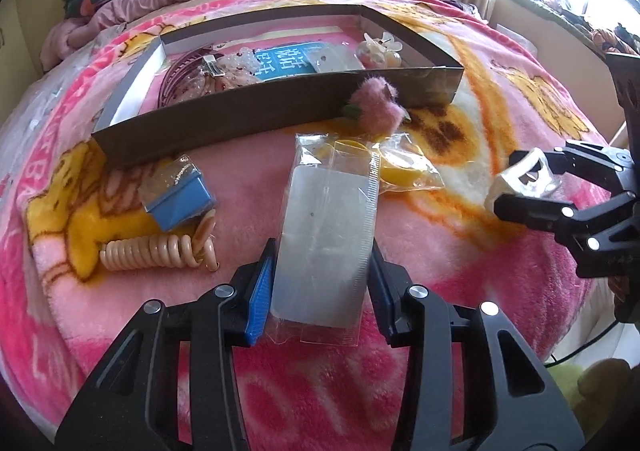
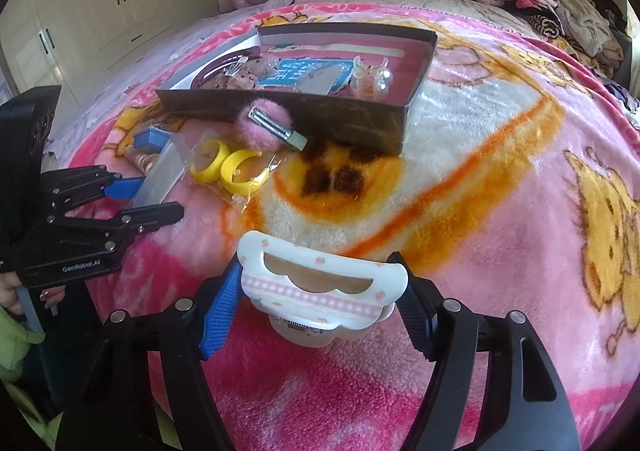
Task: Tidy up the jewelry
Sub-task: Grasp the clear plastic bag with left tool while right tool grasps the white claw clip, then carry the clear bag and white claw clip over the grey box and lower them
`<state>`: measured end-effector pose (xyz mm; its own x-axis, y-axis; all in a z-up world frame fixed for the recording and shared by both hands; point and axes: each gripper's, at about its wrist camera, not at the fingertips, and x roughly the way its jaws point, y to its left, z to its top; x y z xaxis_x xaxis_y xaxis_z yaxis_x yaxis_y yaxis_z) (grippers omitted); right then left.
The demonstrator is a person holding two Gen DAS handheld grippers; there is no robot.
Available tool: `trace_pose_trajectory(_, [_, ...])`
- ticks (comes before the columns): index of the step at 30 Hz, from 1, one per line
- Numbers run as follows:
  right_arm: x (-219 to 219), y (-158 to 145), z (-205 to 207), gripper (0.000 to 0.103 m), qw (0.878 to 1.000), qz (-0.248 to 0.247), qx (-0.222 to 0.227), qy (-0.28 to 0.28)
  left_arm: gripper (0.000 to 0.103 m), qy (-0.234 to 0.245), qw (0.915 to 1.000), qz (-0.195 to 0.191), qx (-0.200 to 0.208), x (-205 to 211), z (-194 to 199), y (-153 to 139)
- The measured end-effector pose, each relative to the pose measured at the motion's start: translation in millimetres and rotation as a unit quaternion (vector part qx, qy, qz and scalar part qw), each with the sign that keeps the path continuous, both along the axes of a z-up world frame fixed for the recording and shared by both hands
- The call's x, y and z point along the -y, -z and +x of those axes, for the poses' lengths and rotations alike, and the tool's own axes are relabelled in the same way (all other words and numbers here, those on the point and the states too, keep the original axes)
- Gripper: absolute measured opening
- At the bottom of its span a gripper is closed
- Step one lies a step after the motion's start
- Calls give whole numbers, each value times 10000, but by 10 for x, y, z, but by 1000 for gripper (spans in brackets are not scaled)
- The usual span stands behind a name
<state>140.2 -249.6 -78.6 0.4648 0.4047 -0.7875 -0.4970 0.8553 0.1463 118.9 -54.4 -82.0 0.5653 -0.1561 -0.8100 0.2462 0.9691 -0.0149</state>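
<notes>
1. The left gripper (image 1: pixel 322 267) has its jaws pinching a clear plastic sleeve (image 1: pixel 328 223) with a white card inside, held above the bed blanket (image 1: pixel 460 251)
2. The right gripper (image 2: pixel 320 291) has its jaws pinching a white hair claw clip (image 2: pixel 320 279) with pink gingham trim
3. To finish well, I judge each piece should travel toward twelve o'clock, clear the near wall of the open box (image 2: pixel 288 107), and be released low over bare floor inside
4. The box already holds a blue printed card (image 2: pixel 296 75), a pearl claw clip (image 2: pixel 370 81) and a beaded piece at its left end
5. Outside it, against the near wall, lie a pink fluffy clip (image 2: pixel 260 127), bagged yellow earrings (image 2: pixel 228 167), a small blue box (image 1: pixel 180 199) and a coiled hair tie (image 1: pixel 152 251)
</notes>
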Motion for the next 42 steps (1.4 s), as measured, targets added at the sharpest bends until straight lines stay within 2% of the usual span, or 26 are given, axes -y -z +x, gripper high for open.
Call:
trace_pose_trajectory(8, [-64,-144,26,68,9999,-42,134,-32,34,-67,9995,-208,241,-82,-86,-238])
trace_pose_trajectory(16, [-229,-324,83,68,9994,6,292,-173,34,-352,9976,-389,452,-286,-93,-441])
trace_pose_trajectory(33, [-689,-653,323,68,9965,205,637,-495,34,-805,9930,-559,657,-664,-77,-611])
trace_pose_trajectory(42, [-892,-704,443,68,9951,318,698,-626,34,-1066,9902,-591,682,-898,-30,-648])
